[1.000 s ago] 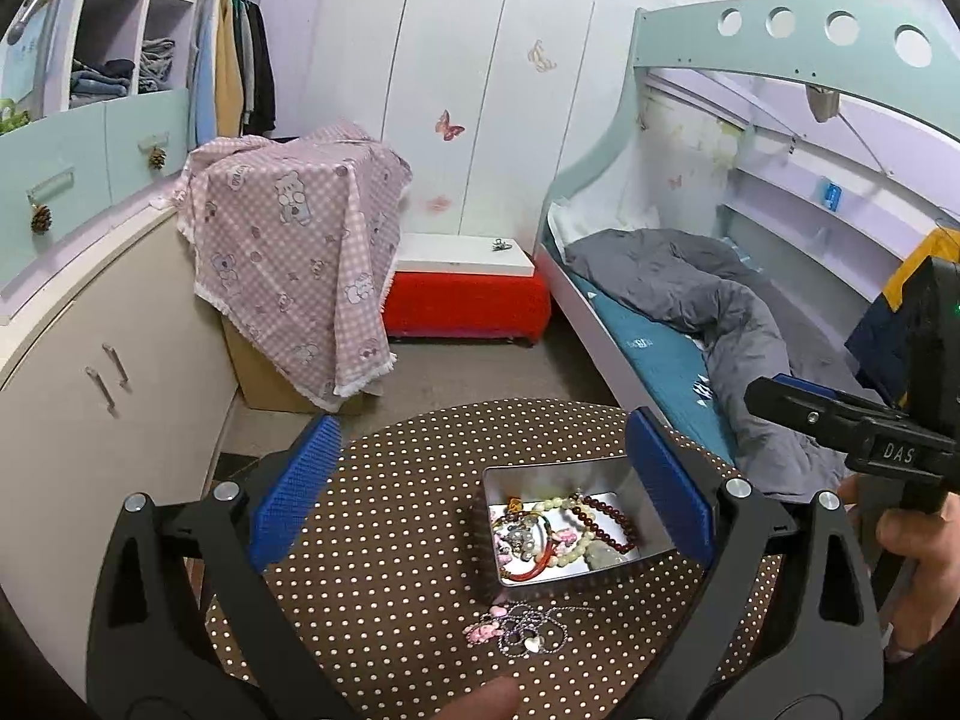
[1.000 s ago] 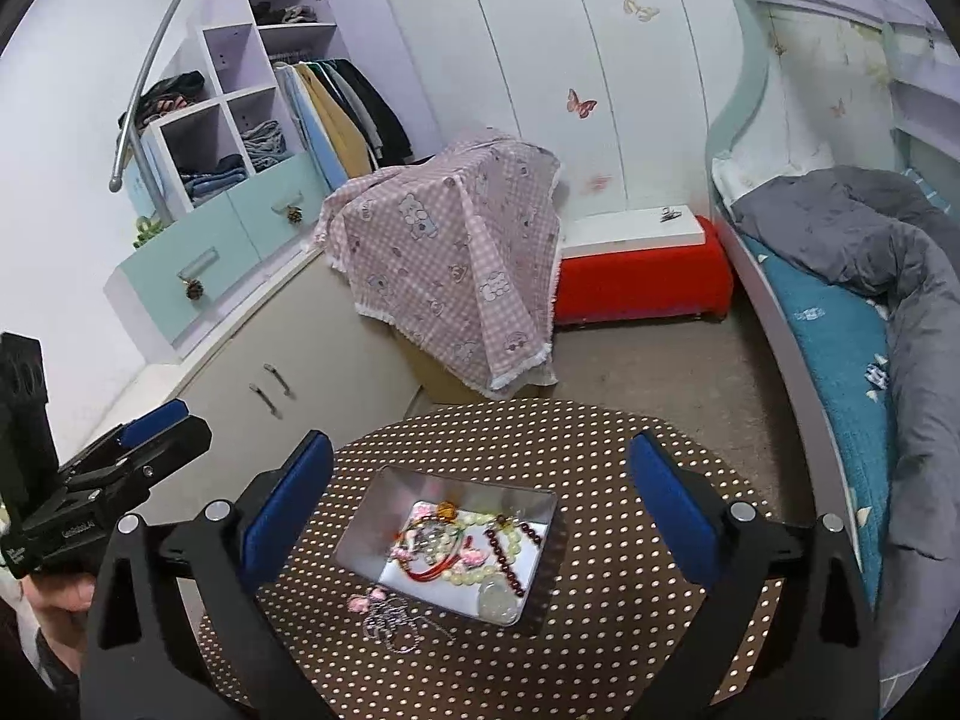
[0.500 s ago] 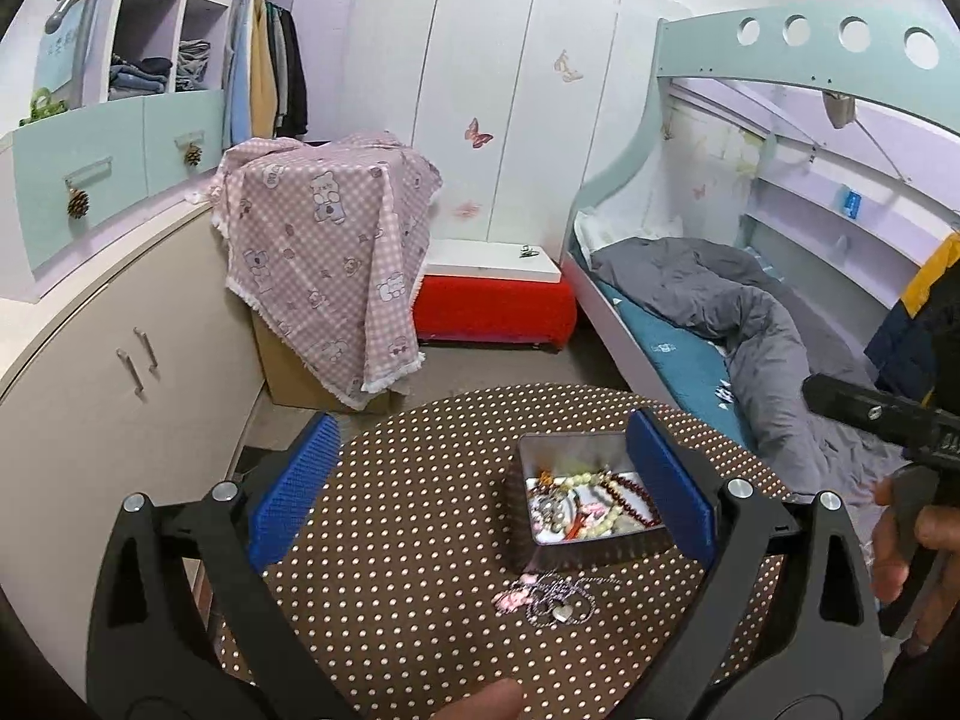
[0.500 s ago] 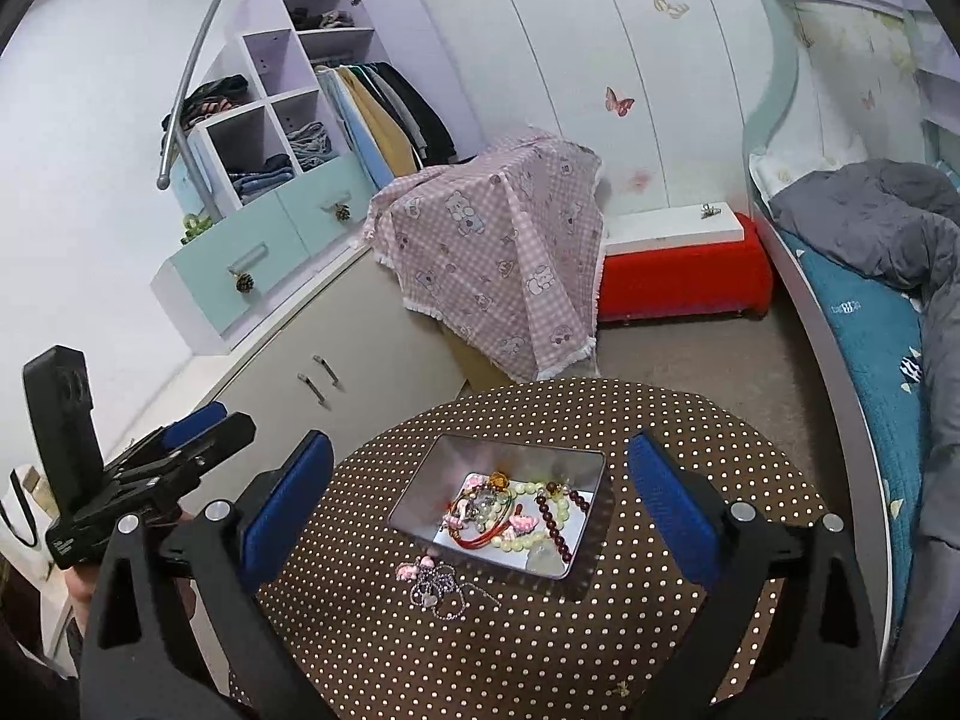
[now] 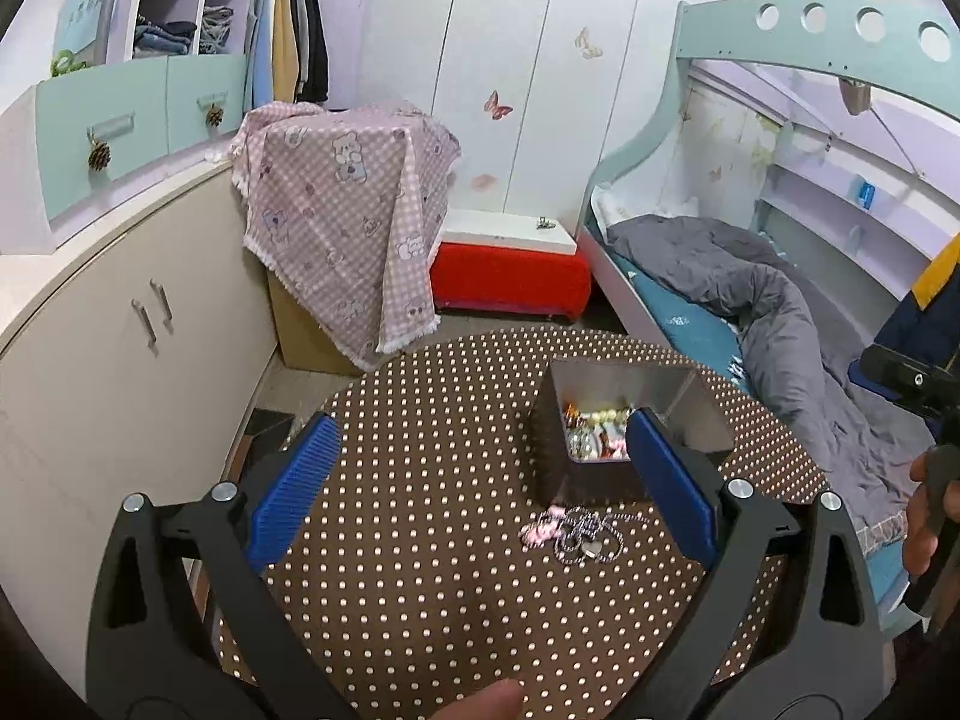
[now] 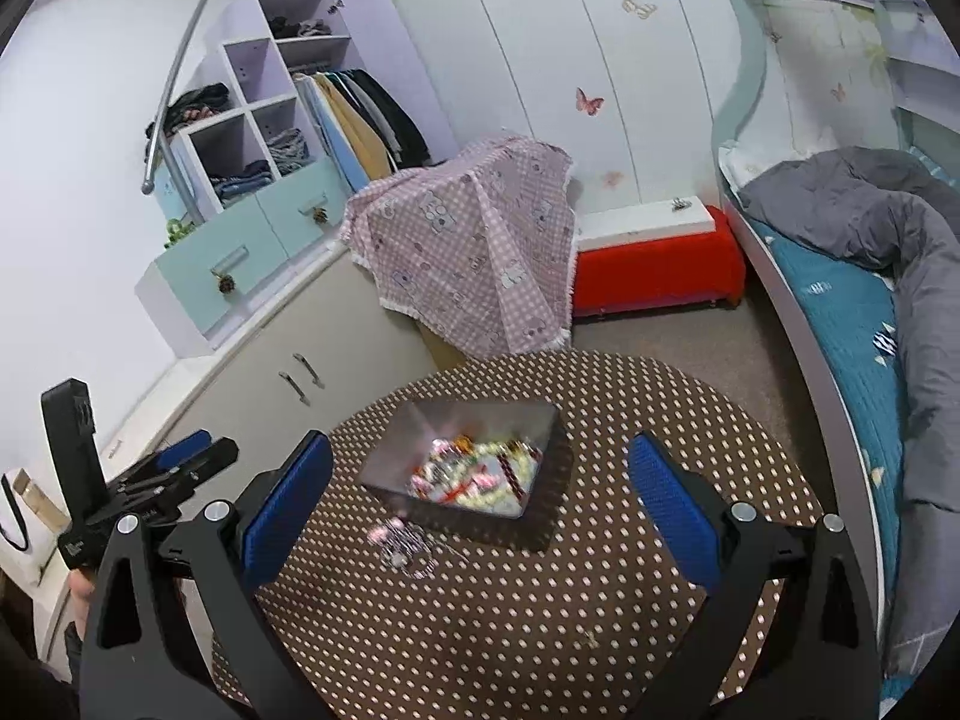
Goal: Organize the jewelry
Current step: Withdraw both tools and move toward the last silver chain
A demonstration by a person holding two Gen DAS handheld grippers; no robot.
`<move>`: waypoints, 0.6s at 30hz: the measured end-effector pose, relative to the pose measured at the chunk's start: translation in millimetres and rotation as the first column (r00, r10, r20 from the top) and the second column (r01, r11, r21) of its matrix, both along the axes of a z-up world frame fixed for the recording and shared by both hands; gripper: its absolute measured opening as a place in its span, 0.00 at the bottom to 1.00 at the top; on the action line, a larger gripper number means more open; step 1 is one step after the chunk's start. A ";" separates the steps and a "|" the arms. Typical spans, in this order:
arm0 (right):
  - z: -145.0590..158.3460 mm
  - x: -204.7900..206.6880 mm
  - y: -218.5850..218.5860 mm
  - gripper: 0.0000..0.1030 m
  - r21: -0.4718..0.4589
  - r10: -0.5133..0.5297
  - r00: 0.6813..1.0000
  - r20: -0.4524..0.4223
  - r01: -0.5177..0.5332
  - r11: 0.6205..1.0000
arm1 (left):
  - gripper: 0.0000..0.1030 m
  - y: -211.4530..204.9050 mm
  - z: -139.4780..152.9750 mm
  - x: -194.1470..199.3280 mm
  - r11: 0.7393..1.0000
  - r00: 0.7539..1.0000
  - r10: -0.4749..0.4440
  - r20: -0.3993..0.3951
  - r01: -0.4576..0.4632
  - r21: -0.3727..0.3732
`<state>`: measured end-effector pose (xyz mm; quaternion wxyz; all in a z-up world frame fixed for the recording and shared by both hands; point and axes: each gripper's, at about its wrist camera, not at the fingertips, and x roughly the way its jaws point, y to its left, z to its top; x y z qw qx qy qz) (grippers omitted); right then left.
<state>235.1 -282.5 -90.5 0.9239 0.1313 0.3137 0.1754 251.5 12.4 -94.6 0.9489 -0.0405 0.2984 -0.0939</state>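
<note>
A metal tin (image 5: 618, 381) (image 6: 420, 429) holding beaded bracelets and other jewelry sits on a round brown polka-dot table (image 5: 420, 510) (image 6: 600, 570). A silver chain with a heart pendant and pink charm (image 5: 579, 531) (image 6: 405, 543) lies on the table just in front of the tin. My left gripper (image 5: 480, 492) is open and empty above the table, left of the chain. My right gripper (image 6: 480, 498) is open and empty, hovering over the tin. Each gripper shows at the edge of the other's view.
A cream cabinet (image 5: 120, 360) stands left of the table. A box under pink checked cloth (image 5: 348, 210), a red bench (image 5: 510, 276) and a bed with a grey duvet (image 5: 750, 300) lie beyond.
Both grippers have dropped lower and tilted toward the horizontal; the tin and chain now appear larger and closer. The jewelry has not moved.
</note>
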 end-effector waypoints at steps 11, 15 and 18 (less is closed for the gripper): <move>-45.9 -18.3 18.4 0.92 -0.054 0.025 0.995 -0.102 -0.030 0.998 | 0.92 -12.2 -36.3 -6.5 0.998 0.998 -0.035 -0.060 0.038 0.045; -59.3 -21.9 35.6 0.92 -0.089 0.060 0.990 -0.125 -0.072 0.993 | 0.92 -21.0 -55.8 -2.1 0.994 0.995 -0.047 -0.092 0.056 0.099; -70.3 -22.4 49.8 0.83 -0.113 0.104 0.984 -0.145 -0.121 0.986 | 0.92 -25.7 -71.2 4.6 0.989 0.991 -0.059 -0.123 0.075 0.129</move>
